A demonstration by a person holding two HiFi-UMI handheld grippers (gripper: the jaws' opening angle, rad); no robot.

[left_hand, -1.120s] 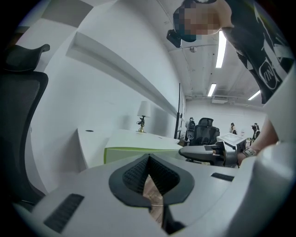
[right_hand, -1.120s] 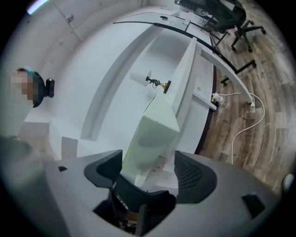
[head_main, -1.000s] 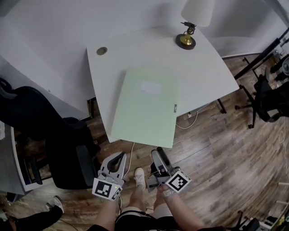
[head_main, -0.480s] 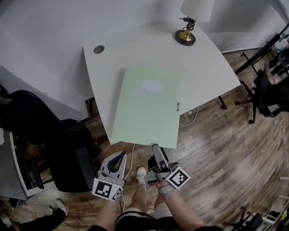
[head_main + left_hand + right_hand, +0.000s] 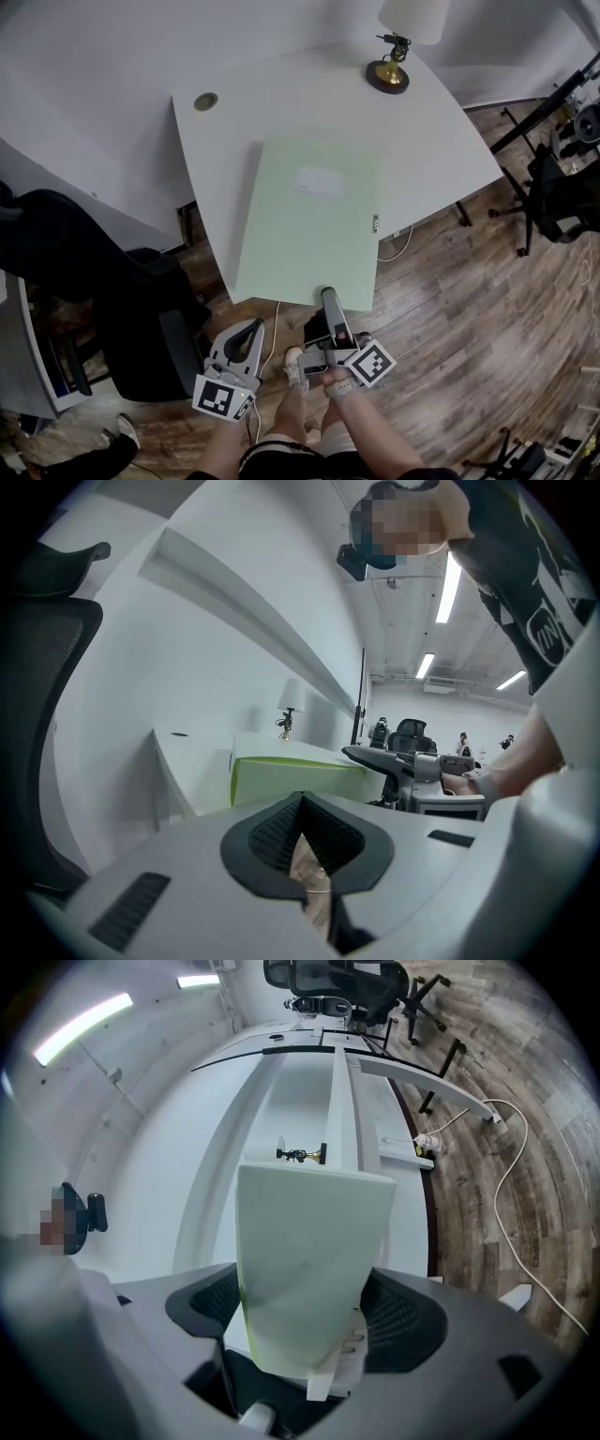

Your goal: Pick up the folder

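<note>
The pale green folder (image 5: 305, 220) lies flat on the white desk (image 5: 281, 94), with its near edge hanging over the desk's front. My right gripper (image 5: 328, 296) is at that near edge and stands open. In the right gripper view the folder (image 5: 305, 1260) reaches in between the two wide jaws of the right gripper (image 5: 302, 1312), and both dark pads still show beside it. My left gripper (image 5: 251, 328) hangs lower left of the folder, over the floor, shut and empty. From the left gripper view the folder (image 5: 291, 775) shows edge-on beyond the left gripper (image 5: 300, 841).
A brass-footed lamp (image 5: 394, 66) stands at the desk's far right corner, and a round cable grommet (image 5: 205, 100) at its far left. A black office chair (image 5: 94, 272) is left of the desk. A white cable (image 5: 394, 248) trails onto the wood floor.
My right gripper has moved forward up to the folder, whose near edge now lies between its jaws. The left gripper has stayed in place.
</note>
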